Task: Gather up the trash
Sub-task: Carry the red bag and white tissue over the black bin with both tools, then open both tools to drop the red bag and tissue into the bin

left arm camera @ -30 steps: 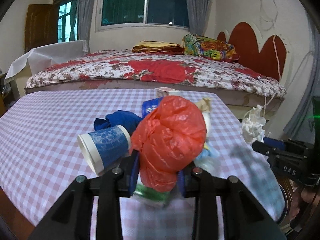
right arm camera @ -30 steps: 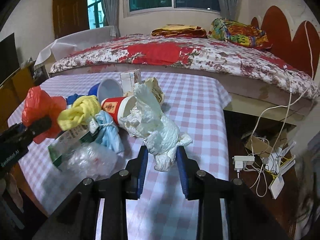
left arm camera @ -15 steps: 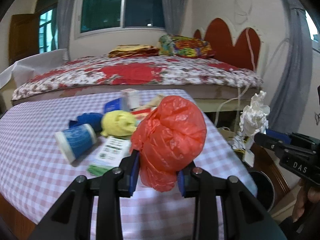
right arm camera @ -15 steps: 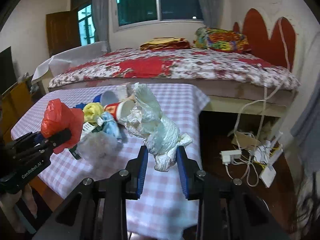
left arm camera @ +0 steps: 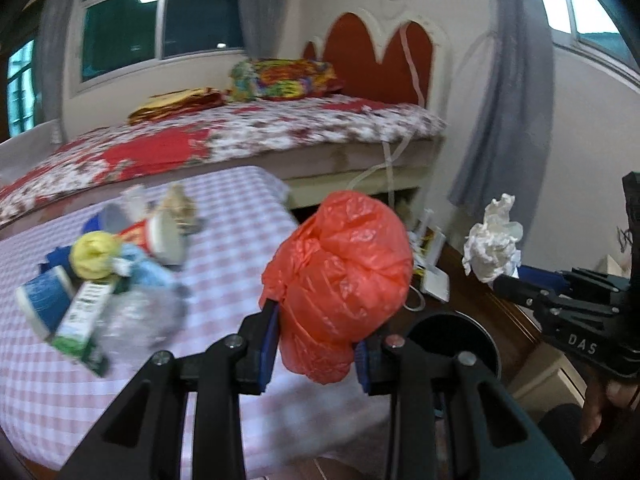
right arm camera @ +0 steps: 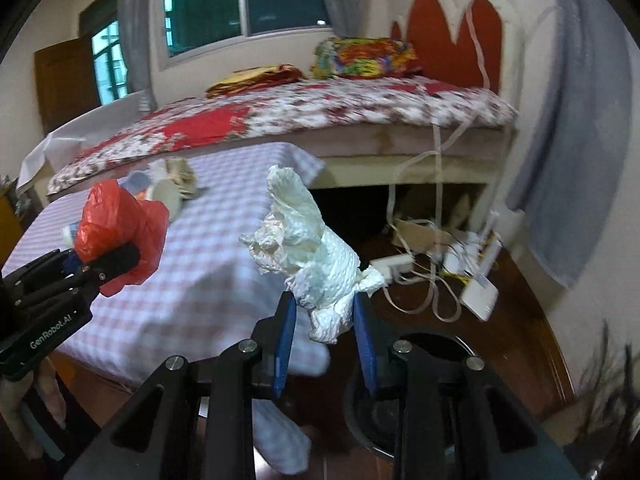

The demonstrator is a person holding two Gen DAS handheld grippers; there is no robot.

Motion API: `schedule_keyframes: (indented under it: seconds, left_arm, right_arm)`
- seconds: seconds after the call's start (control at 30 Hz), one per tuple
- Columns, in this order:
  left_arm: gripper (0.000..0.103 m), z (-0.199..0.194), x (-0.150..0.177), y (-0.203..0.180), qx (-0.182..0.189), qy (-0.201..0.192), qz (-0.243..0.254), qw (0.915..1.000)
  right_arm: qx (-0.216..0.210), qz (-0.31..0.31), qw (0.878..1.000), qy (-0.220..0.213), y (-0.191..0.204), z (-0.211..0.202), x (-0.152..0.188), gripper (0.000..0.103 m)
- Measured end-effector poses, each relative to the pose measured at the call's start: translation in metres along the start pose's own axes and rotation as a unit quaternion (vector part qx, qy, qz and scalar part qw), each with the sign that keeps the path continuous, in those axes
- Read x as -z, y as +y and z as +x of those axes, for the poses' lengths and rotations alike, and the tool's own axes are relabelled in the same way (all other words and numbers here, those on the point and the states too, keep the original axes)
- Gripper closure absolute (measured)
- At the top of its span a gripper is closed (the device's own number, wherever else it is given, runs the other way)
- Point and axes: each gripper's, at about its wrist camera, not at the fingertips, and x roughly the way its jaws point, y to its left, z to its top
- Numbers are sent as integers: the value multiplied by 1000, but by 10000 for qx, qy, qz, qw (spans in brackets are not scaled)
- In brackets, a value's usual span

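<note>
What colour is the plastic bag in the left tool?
Orange-red plastic bag; the left wrist view shows it best.

Between the blue pads of the left matt black plastic gripper (left arm camera: 314, 354), a crumpled thin orange plastic bag (left arm camera: 340, 284), slightly glossy and wrinkled. Between the pads of the right matt black plastic gripper (right arm camera: 323, 344), a crushed wad of white tissue paper (right arm camera: 308, 256), rough and matt. Left of both claws, a pink-and-white checked cloth table cover (right arm camera: 208, 264), soft and matt. Below the claws, dark polished wooden floor (right arm camera: 516, 316), glossy.
</note>
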Motion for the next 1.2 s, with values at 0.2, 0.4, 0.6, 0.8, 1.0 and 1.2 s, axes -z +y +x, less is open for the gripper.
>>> schedule_keyframes:
  seconds: [0.2, 0.4, 0.6, 0.8, 1.0, 1.2]
  left_arm:
    - [70, 19, 9, -41, 464, 288, 285, 9981]
    - [70, 40, 26, -91, 1026, 735, 601, 9902]
    - [70, 68, 45, -123, 1312, 1189, 800, 9809]
    - [70, 94, 60, -138, 1360, 1538, 905, 9745]
    - [70, 129, 73, -145, 1430, 2039, 909, 9642]
    - [69, 154, 84, -146, 1440, 2389, 925, 9558]
  right_arm:
    - [405, 226, 9986, 252, -45, -4, 27, 72]
    - [659, 499, 9951, 546, -89, -2, 56, 72]
    - [699, 805, 9911, 797, -122, 10, 82, 72]
    - [668, 903, 9873, 1119, -136, 30, 102, 71]
    - [488, 786, 9844, 1495, -138, 59, 116, 71]
    - [372, 417, 9813, 1842, -137, 93, 124, 71]
